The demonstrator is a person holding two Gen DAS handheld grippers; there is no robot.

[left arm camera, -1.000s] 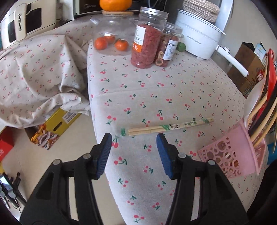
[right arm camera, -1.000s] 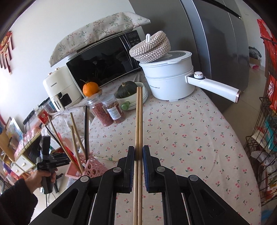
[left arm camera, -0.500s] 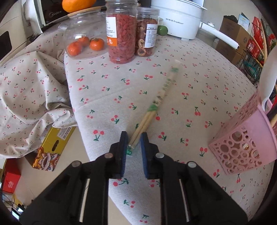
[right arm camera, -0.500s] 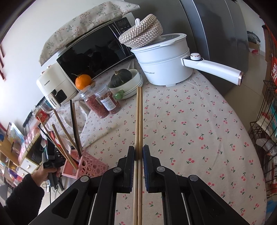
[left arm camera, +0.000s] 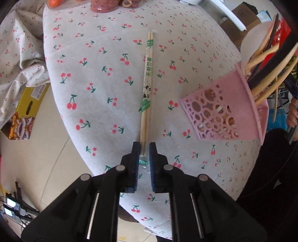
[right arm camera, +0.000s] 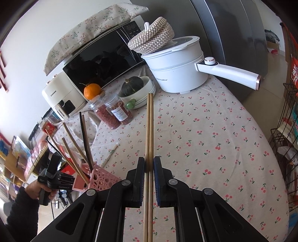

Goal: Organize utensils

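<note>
Chopsticks (left arm camera: 147, 89), loose before, now sit clamped between left fingers (left arm camera: 134, 158).

Table (left arm camera: 104, 78) cover: matt cherry-print cloth. Wrapped chopsticks (left arm camera: 147, 89): pale wood, clear glossy sleeve. Basket (left arm camera: 219, 115): perforated pink plastic. Pot (right arm camera: 177, 68): smooth glossy white plastic.

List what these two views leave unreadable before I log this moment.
- Left wrist view: jars cut off by the top edge.
- Left wrist view: pink holder, its contents' lower ends hidden by its wall.
- Right wrist view: plain chopsticks, near ends cut off by the bottom edge.
</note>
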